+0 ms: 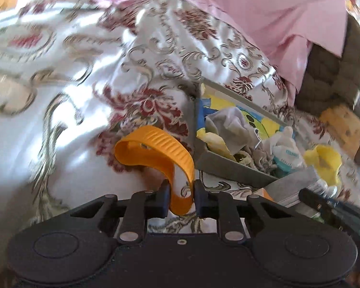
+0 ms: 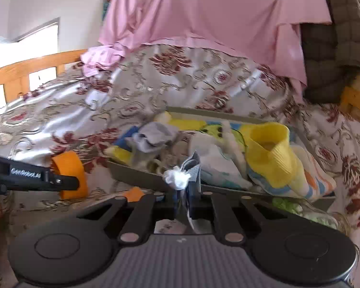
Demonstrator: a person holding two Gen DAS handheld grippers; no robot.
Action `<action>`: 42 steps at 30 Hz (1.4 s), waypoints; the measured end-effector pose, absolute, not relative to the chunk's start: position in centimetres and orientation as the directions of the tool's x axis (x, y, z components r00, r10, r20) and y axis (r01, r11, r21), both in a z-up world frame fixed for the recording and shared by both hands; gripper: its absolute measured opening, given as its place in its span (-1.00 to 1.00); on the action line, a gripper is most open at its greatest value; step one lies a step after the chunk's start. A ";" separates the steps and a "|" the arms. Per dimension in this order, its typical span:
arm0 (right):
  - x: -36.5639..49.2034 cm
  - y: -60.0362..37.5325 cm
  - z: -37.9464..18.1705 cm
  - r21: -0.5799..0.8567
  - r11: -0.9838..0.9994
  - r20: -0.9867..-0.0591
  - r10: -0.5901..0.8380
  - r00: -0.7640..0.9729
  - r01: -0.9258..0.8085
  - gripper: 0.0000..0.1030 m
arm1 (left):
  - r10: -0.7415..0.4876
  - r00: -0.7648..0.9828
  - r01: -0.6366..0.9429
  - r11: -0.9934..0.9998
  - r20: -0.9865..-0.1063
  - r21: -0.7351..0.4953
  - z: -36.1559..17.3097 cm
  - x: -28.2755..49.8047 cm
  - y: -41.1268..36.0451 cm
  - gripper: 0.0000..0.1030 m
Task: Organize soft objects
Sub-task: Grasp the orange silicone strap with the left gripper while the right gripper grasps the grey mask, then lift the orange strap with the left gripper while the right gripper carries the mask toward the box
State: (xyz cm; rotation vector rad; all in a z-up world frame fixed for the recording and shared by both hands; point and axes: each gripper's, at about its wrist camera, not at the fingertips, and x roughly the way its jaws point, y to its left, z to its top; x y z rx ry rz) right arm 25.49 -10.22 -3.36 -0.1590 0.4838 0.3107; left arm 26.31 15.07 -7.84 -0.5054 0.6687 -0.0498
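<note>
Pinching a ribbed orange rubbery band (image 1: 156,148) above the floral satin bedspread (image 1: 60,84), the left gripper (image 1: 180,198) is nearly closed. The right gripper (image 2: 181,204) clamps a small white-and-blue cloth (image 2: 180,177) just before the grey tray (image 2: 136,177) of soft things.

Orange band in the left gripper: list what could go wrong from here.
1. The left gripper pinches only the lower edge of the orange band; the springy loop may slip out.
2. The right gripper holds just a corner of a blue-white cloth; lifting may drag neighbours from the heaped grey tray.
3. The yellow cuff leans at the tray's edge and could tumble onto the bedspread.
</note>
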 end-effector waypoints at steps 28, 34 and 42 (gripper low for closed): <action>22.3 -6.8 -4.3 -0.150 0.862 -0.533 0.342 0.774 -0.484 -0.27 | -0.297 0.736 -0.261 0.704 -0.608 -0.661 -8.4 23.5 16.5 0.26; 22.9 -6.7 -4.5 -0.132 0.877 -0.534 0.330 0.779 -0.462 -0.18 | -0.271 0.740 -0.304 0.682 -0.616 -0.665 -8.5 23.7 16.6 0.09; 23.4 -6.8 -4.4 -0.101 0.890 -0.534 0.328 0.779 -0.444 -0.18 | -0.228 0.727 -0.337 0.703 -0.647 -0.626 -8.2 23.4 16.6 -0.33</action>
